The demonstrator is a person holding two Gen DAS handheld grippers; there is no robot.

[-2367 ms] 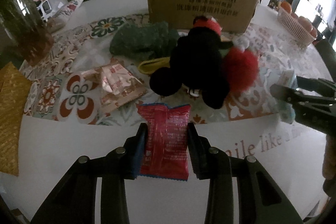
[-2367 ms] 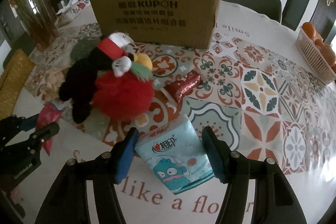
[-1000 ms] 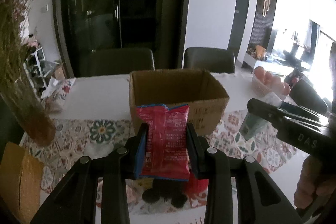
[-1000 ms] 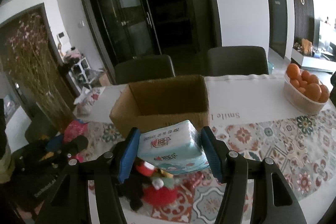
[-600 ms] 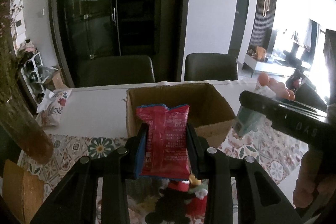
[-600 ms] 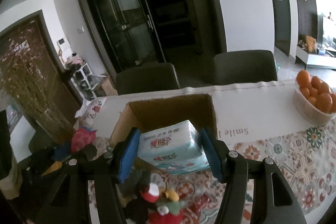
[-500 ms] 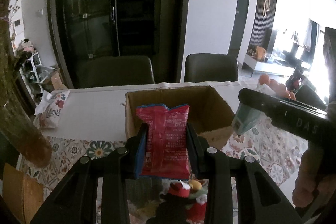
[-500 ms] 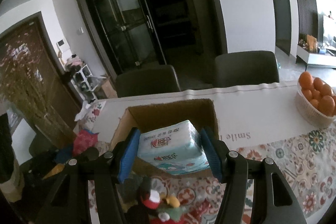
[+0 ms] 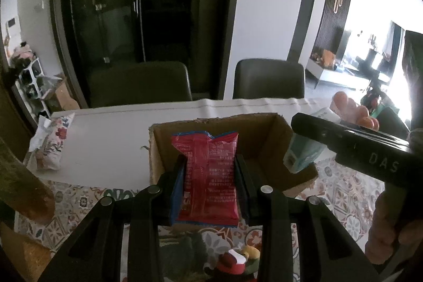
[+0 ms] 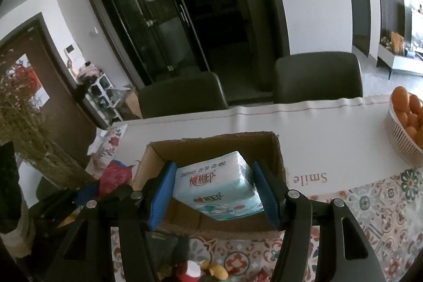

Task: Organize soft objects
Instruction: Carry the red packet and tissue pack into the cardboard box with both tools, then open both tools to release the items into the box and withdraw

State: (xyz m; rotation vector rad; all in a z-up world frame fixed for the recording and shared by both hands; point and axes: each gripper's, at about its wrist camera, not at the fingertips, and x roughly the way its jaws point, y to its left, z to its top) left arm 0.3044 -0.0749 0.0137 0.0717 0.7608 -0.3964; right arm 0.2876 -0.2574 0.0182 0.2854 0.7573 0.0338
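Observation:
My left gripper (image 9: 208, 185) is shut on a red snack packet (image 9: 207, 176) and holds it in the air in front of the open cardboard box (image 9: 164, 149). My right gripper (image 10: 212, 189) is shut on a pale blue tissue pack (image 10: 216, 186), which hangs over the near side of the same cardboard box (image 10: 276, 152). In the left wrist view the right gripper's black body and the tissue pack (image 9: 304, 152) reach in from the right, above the box's right wall. The box's inside looks bare where I can see it.
A plush toy with a red cap (image 9: 232, 263) lies on the patterned mat below the grippers. A white basket of oranges (image 10: 404, 134) stands at the right edge. A floral pouch (image 9: 51, 147) lies at the left. Two dark chairs (image 10: 182, 94) stand behind the table.
Both grippers have moved forward with their loads, and the box has grown larger and nearer in both views. The plush toy has slid to the bottom edge.

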